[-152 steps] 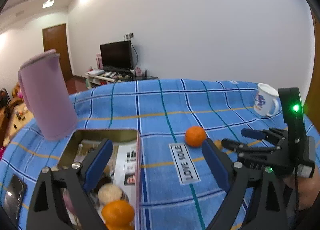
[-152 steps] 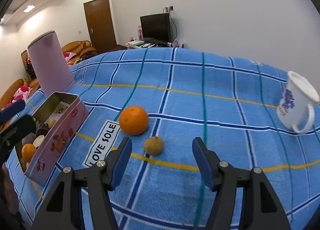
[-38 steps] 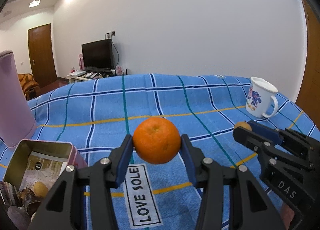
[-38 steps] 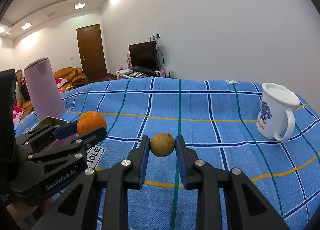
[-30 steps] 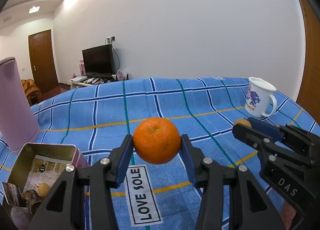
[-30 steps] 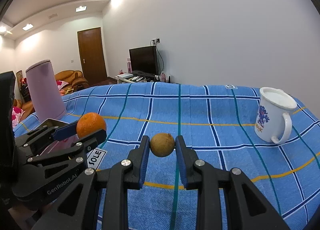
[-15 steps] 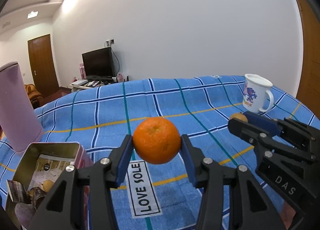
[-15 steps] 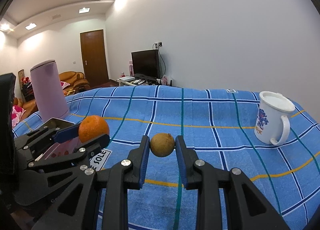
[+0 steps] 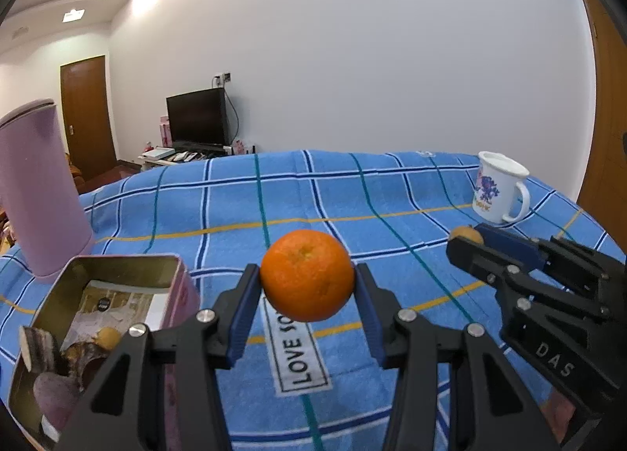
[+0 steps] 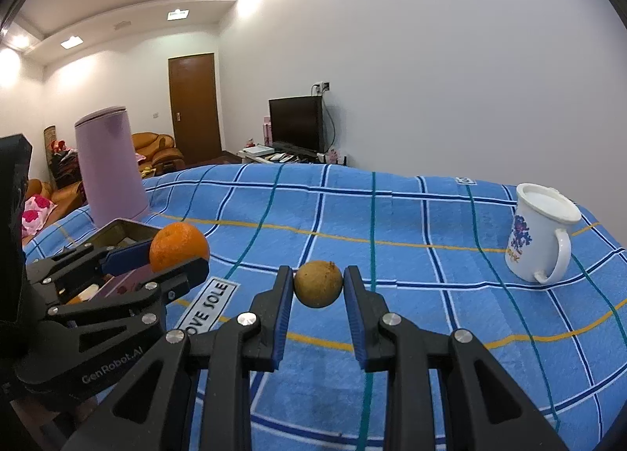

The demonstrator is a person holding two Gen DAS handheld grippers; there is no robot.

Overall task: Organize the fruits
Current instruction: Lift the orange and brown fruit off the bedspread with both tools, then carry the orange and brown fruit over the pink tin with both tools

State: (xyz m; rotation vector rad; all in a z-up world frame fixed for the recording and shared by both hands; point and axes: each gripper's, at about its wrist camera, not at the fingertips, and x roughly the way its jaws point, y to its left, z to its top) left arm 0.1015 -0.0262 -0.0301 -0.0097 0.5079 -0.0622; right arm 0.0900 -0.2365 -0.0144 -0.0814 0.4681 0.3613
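Observation:
My left gripper (image 9: 307, 282) is shut on an orange (image 9: 307, 280), held in the air above the blue checked cloth. From the right wrist view the same orange (image 10: 179, 241) shows at the left, just beside the open tin. My right gripper (image 10: 318, 286) is shut on a small brown round fruit (image 10: 318, 283), also lifted off the cloth; in the left wrist view that fruit (image 9: 463, 233) peeks out at the tip of the right gripper. The pink tin box (image 9: 178, 266) lies open at lower left with several fruits inside.
A tall pink cylinder (image 9: 37, 192) stands behind the tin. A white mug (image 10: 539, 231) with a blue print sits at the far right of the cloth. A "LOVE SOLE" label (image 9: 296, 353) lies on the cloth between the grippers.
The left gripper has drifted a little toward the tin with the orange, so more of the tin's inside shows. Both grips are unchanged and the right gripper has barely moved.

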